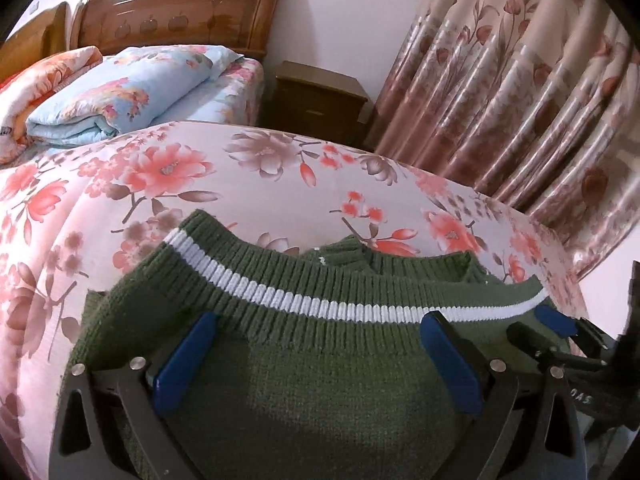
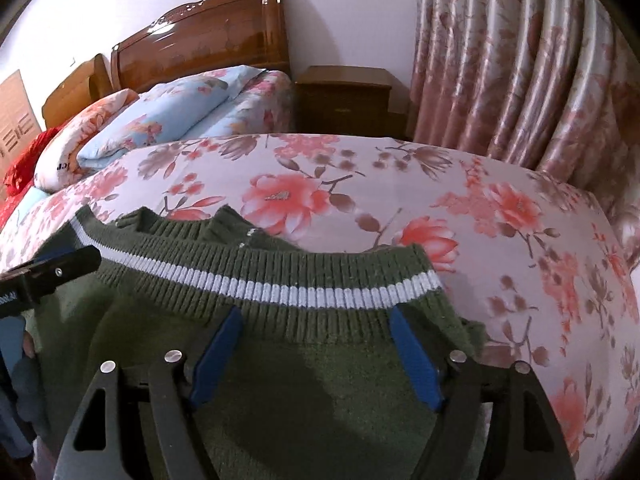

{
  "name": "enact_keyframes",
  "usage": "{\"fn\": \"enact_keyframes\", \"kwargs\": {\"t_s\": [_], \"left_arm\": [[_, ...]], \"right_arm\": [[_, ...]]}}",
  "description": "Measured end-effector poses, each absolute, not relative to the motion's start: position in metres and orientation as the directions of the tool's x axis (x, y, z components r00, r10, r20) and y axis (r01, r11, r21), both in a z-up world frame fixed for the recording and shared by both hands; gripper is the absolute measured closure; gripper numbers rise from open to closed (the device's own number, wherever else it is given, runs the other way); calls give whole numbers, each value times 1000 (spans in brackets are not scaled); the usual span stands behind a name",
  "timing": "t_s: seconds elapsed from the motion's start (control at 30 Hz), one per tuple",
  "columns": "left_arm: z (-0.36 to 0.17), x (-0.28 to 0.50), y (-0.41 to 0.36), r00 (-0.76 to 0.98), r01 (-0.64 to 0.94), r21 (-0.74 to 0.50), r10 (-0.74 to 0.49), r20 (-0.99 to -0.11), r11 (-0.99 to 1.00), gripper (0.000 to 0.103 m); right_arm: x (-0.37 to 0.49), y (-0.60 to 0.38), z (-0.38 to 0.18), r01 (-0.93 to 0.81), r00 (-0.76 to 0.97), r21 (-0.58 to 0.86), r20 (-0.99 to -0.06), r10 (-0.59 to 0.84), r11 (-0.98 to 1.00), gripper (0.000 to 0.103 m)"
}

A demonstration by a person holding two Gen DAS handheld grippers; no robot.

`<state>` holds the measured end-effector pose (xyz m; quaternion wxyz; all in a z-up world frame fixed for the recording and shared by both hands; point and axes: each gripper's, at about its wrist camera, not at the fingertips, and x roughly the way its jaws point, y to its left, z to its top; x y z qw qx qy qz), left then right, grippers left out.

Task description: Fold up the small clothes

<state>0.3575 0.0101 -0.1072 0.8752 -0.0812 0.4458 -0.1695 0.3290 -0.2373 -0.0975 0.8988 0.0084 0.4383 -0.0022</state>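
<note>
Left gripper point(image 1: 320, 344), seen from its own camera: two blue fingers point(image 1: 184, 360) spread wide, poised over one green sweater point(image 1: 320, 392) with nothing pinched between the pads; whether the tips touch the knit cannot be told; the fingertips end just short of the ribbed hem, which runs across the view beyond them; one white stripe point(image 1: 304, 300) crosses that hem from left to right. Right gripper point(image 2: 316, 344), seen from its own camera: two blue fingers point(image 2: 414, 356) likewise set wide apart above the same sweater point(image 2: 280, 400), gripping nothing; the white stripe point(image 2: 280, 290) lies just beyond the tips; the hem's right corner sits just right of the right finger. Each gripper shows at the edge of the other's view, the right at the far right of the left view point(image 1: 560, 320), the left at the far left of the right view point(image 2: 60, 264); the two stand side by side over the garment. Sweater: one, lying doubled on the floral bedsheet point(image 1: 280, 168), a second ribbed edge point(image 1: 352, 252) showing beyond the striped hem. Background: one wooden headboard point(image 1: 180, 12); one blue floral quilt point(image 1: 132, 92), folded; one orange floral quilt point(image 1: 52, 76) beside it; one red cloth point(image 2: 24, 168) at the left of the right view; one nightstand point(image 1: 320, 100) between bed and curtain point(image 1: 520, 80); a person's fingers point(image 2: 28, 344) at the left edge of the right view.
</note>
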Motion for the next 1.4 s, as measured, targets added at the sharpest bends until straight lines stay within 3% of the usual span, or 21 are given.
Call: {"fn": "enact_keyframes", "kwargs": {"t_s": [0.2, 0.3, 0.37, 0.47, 0.53, 0.63, 0.77, 0.87, 0.97, 1.13, 1.4], "left_arm": [[-100, 350, 11, 554, 211, -291, -360, -751, 933, 0], [-85, 314, 10, 601, 256, -224, -336, -725, 940, 0], [-82, 290, 8, 642, 260, -108, -256, -723, 960, 0], [-103, 282, 21, 620, 216, -11, -146, -771, 976, 0], [-110, 278, 38, 624, 227, -69, -199, -756, 972, 0], [-106, 262, 44, 648, 201, 7, -128, -751, 980, 0], [-104, 242, 53, 648, 131, -26, -105, -755, 991, 0], [-101, 216, 45, 661, 180, -69, -172, -730, 981, 0], [-114, 209, 28, 634, 236, 3, -152, -758, 972, 0], [-120, 200, 32, 638, 248, 34, -137, -757, 968, 0], [-124, 183, 35, 655, 246, 79, -105, -748, 966, 0]], "right_arm": [[324, -241, -94, 16, 630, 50, -776, 28, 999, 25], [304, -227, -82, 40, 651, 29, -759, -4, 999, 28], [288, -210, -78, -4, 669, 34, -742, 28, 999, 28], [275, -184, -84, -82, 650, 11, -757, 61, 997, 28], [271, -174, -96, -100, 623, -17, -781, 50, 995, 28], [253, -170, -100, -131, 665, -86, -747, 23, 988, 28], [231, -188, -95, -77, 662, -80, -749, -9, 994, 28], [209, -191, -88, -40, 683, -62, -730, -18, 997, 28], [198, -181, -92, -109, 674, -45, -738, 40, 993, 28], [186, -175, -105, -183, 675, -166, -738, 1, 969, 27], [155, -202, -102, -122, 670, -95, -742, 12, 988, 27]]}}
